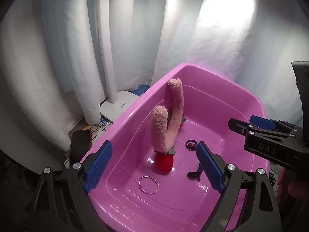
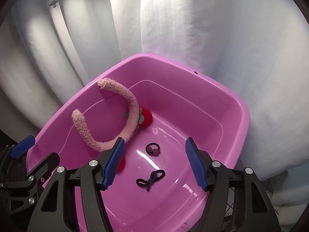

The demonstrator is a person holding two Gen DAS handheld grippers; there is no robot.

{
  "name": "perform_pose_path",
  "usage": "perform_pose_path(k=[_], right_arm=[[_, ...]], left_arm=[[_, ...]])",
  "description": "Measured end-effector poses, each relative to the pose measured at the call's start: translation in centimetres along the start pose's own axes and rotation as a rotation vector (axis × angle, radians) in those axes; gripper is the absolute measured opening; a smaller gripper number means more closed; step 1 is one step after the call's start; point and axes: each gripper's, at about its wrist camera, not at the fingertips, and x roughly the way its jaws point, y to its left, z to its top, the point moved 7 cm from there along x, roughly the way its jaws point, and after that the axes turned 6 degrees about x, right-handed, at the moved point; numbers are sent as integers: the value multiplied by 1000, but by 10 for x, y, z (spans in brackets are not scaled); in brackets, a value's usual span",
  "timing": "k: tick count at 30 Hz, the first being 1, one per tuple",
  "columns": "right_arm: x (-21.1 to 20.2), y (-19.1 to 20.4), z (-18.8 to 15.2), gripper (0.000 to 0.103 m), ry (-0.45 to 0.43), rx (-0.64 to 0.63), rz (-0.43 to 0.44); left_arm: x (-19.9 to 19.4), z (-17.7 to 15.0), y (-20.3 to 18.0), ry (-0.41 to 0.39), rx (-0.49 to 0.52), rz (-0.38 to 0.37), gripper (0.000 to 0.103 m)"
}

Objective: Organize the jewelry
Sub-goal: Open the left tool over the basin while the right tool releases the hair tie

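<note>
Four pieces are seen already lying inside the pink tub [image 1: 222, 96]: a fuzzy headband [image 1: 168, 119] with red strawberries propped against its wall, a metal ring [image 1: 149, 185], a dark hair tie [image 2: 152, 148] and a knotted black tie [image 2: 151, 179]. The left gripper [image 1: 154, 171] and right gripper [image 2: 154, 165] are held over the tub, jaws apart and empty. The sorting is judged nearly finished; nothing further to collect is shown.

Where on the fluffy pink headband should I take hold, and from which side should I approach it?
Probably grip the fluffy pink headband on its plain arm below a raised tip, coming from above. It stands in the pink tub with both ends pointing up, so they are free to reach. Its red strawberry decorations sit low on the floor and are bulkier.
</note>
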Motion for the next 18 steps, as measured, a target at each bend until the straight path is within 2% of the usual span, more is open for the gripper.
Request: perform_pose_path(k=[18], right_arm=[[-15,-3,-4,63,-22,16,6]], left_arm=[[-14,-3,-7,-15,28,1,87]])
